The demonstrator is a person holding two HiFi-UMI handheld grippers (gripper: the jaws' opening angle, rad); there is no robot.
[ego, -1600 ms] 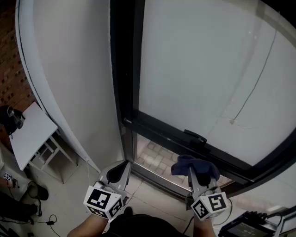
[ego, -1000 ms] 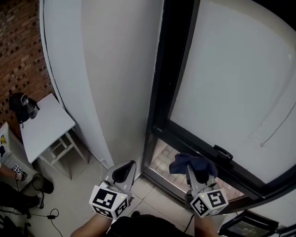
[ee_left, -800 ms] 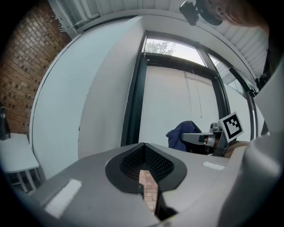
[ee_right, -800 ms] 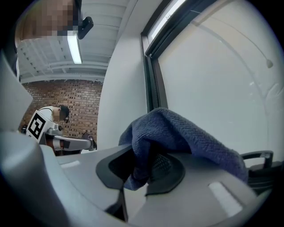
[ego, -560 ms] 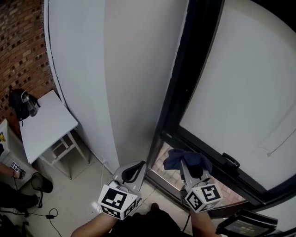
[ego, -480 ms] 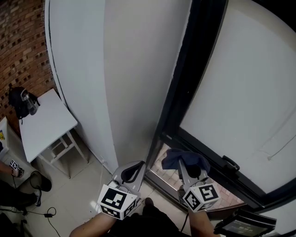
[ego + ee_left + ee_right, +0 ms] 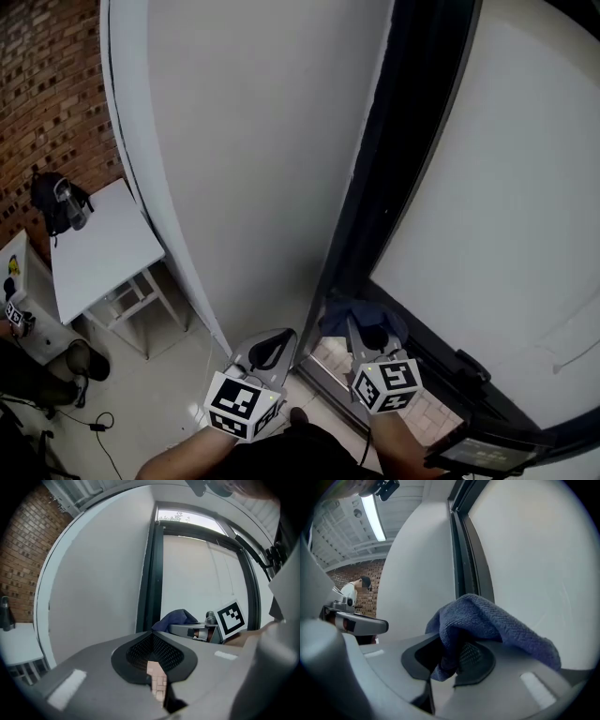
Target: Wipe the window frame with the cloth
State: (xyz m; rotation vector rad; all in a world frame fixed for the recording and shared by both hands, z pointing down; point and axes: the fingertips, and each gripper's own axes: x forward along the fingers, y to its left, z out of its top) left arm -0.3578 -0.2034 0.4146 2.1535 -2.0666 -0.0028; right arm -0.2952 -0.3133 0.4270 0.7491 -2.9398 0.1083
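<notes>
My left gripper point(image 7: 273, 343) sat low by my body, clenched on nothing. Just beside it, my right gripper point(image 7: 364, 331) pinched the blue cloth point(image 7: 343, 313), which bunched over the jaws close to the foot of the dark window frame point(image 7: 398, 178) beyond.

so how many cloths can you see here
1: a blue cloth, clamped in the right gripper close to the dark window frame. The left gripper is shut and holds none. Others could be out of view.
</notes>
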